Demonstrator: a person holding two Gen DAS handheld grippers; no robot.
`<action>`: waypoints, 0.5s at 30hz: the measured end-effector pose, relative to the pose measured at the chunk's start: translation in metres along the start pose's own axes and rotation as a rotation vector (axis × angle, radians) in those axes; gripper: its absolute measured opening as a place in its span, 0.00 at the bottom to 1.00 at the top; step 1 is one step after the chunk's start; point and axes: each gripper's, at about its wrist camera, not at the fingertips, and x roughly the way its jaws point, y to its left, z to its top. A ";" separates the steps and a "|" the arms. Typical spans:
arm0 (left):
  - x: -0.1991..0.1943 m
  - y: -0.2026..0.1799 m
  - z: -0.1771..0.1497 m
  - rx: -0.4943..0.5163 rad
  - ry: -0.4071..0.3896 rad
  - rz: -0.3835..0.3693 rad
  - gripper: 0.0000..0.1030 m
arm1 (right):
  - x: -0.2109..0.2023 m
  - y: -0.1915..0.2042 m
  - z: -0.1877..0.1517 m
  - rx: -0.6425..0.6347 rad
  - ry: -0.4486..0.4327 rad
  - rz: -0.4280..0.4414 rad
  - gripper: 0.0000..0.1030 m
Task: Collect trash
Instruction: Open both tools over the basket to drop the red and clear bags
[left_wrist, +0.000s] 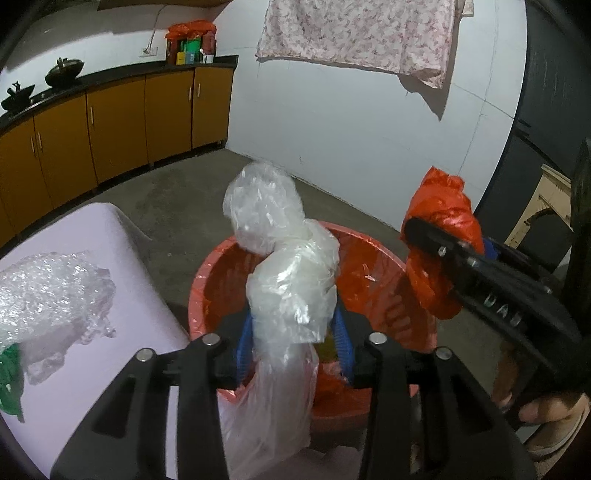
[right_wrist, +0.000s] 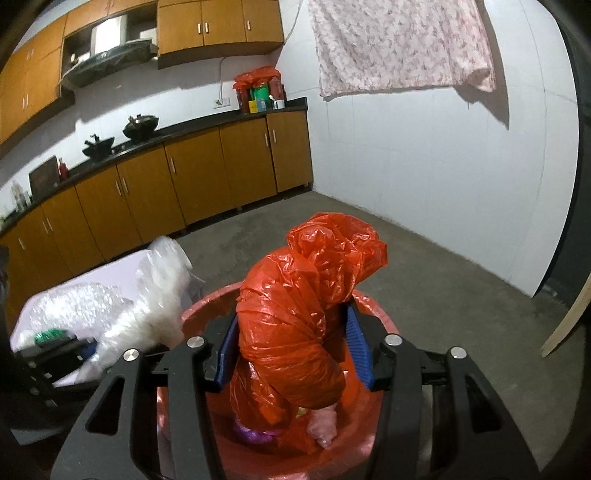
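**Both grippers loaded above the bin**

Left gripper (left_wrist: 293, 343) is clamped on the clear plastic bag (left_wrist: 284, 266), and my right gripper (right_wrist: 291, 354) is clamped on the orange plastic bag (right_wrist: 306, 306); no earlier view, so I say nothing of jaw motion. Taking the red bin (left_wrist: 207, 284) as landmark: both wads stand upright, long axis vertical, directly over its open mouth, the clear one nearer the lilac table (left_wrist: 110, 240) side, the orange one on the far side from that table. Both tools tilt downward toward the bin's inside. I judge that release needs only a short drop. Bubble wrap (left_wrist: 48, 291) waits on the table beside the bin.
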 end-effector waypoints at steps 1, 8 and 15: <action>0.002 0.001 -0.001 -0.003 0.005 0.003 0.45 | 0.001 -0.003 0.000 0.014 0.003 0.007 0.56; 0.006 0.014 -0.010 -0.029 0.030 0.026 0.55 | 0.000 -0.011 -0.005 0.036 0.017 0.006 0.65; -0.018 0.033 -0.026 -0.052 0.009 0.112 0.73 | -0.008 -0.004 -0.011 0.004 0.008 -0.017 0.81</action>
